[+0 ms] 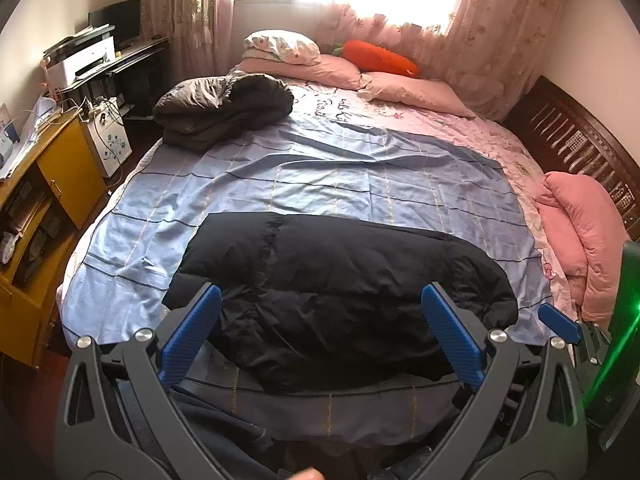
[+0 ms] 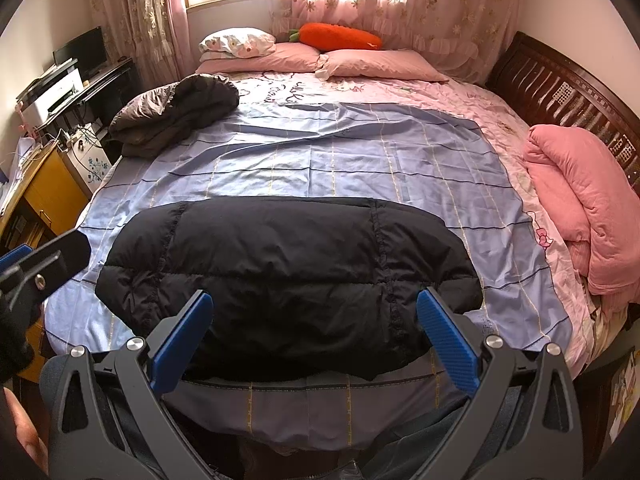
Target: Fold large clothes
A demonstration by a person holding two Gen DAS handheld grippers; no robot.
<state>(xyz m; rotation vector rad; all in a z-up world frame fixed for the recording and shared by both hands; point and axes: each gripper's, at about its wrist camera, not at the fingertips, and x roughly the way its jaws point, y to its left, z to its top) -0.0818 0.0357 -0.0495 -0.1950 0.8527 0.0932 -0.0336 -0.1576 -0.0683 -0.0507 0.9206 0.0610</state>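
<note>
Black puffer jacket [image 2: 288,276] (folded) lies on blue sheet [image 2: 320,168], grey bundle [image 2: 176,112] beyond; both grippers' jaws apart.

A folded black puffer jacket [image 2: 288,276] lies on the near end of the blue plaid sheet [image 2: 320,160]. The right gripper [image 2: 314,316] hangs above its near edge, jaws spread wide, touching nothing. A folded grey jacket [image 2: 176,108] sits far left.

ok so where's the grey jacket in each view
Left wrist: the grey jacket lies bundled at upper left, on the bed's far left edge, beside the desk.
Right wrist: the grey jacket is again upper left, nearer the picture's left edge, on the blue sheet's far corner.
Shared landmark: the orange carrot pillow by the window, up and right of the jacket in both.
</note>
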